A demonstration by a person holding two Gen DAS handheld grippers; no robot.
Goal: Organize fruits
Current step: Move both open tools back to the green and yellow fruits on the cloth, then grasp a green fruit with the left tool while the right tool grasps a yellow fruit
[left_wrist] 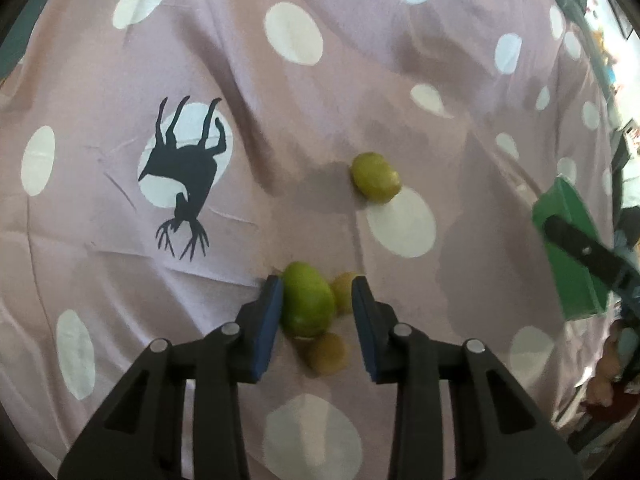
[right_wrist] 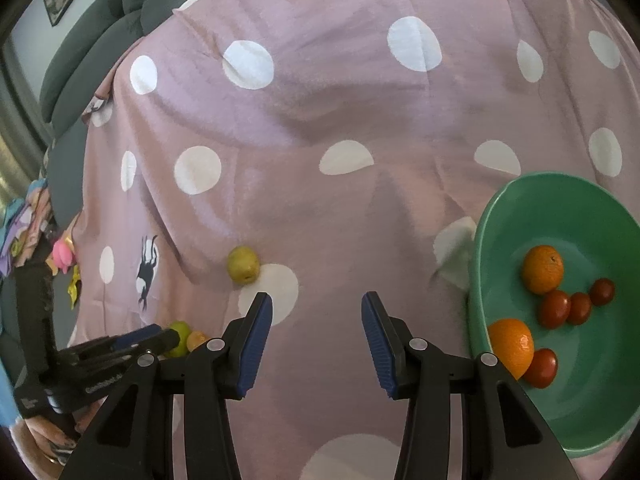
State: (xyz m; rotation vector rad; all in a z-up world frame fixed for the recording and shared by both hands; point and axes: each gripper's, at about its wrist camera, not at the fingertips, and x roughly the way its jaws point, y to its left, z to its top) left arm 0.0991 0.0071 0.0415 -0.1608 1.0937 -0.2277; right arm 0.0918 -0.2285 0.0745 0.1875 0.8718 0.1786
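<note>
A pink cloth [right_wrist: 320,120] with white dots spreads ahead of and beneath the gripper. A black deer print [left_wrist: 184,172] lies ahead to its left. Grey cushions [right_wrist: 100,40] sit far ahead, leftward.

We see a dusty-pink cloth [right_wrist: 320,120] patterned with large white dots and black deer silhouettes. Our black plastic grippers carry blue pads [right_wrist: 256,344]. A bright green oval fruit [left_wrist: 307,304] sits among yellow-green round fruits [left_wrist: 375,176]. A mint-green bowl [right_wrist: 600,412] contains orange citrus [right_wrist: 542,269] and dark red tomatoes [right_wrist: 554,309].
</note>
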